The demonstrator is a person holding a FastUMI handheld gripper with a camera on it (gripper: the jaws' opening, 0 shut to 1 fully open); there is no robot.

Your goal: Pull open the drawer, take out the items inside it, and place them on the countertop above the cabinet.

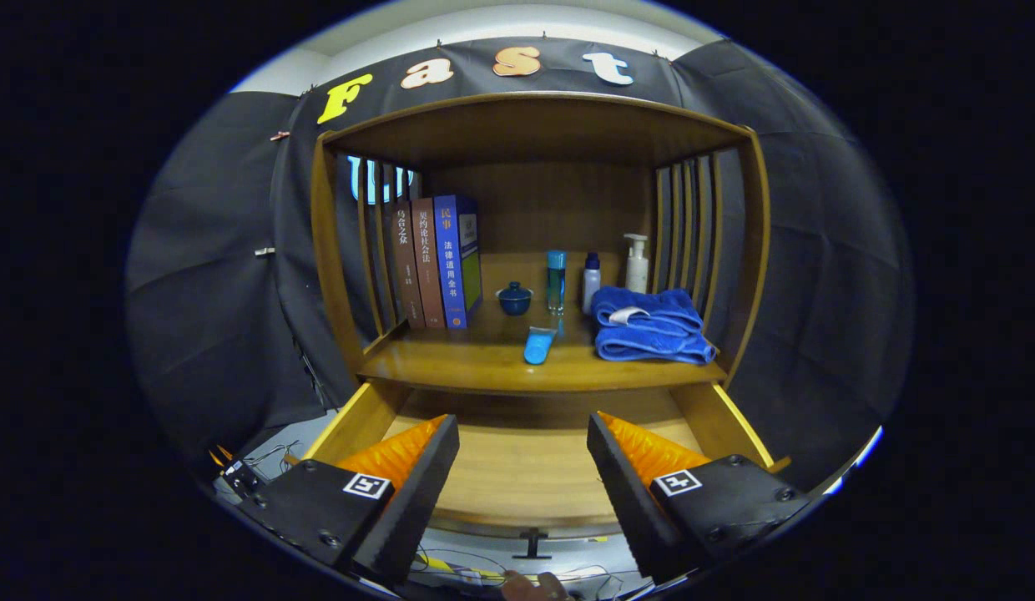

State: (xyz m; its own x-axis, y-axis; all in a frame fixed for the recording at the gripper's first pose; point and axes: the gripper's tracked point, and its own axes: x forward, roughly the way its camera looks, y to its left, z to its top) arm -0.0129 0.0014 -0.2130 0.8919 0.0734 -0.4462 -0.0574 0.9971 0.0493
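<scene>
The wooden drawer stands pulled out below the cabinet's countertop, and its bare bottom shows between my fingers. My gripper hangs open above the drawer with nothing between the fingers. On the countertop beyond the fingers lies a small blue tube, with a folded blue towel to its right. A dark blue lidded cup, a tall clear blue bottle, a small white bottle and a white pump bottle stand further back.
Three upright books lean at the back left of the countertop. Slatted wooden sides and a top board enclose the shelf. The drawer's handle and loose cables lie below the fingers, where a fingertip of a person's hand shows.
</scene>
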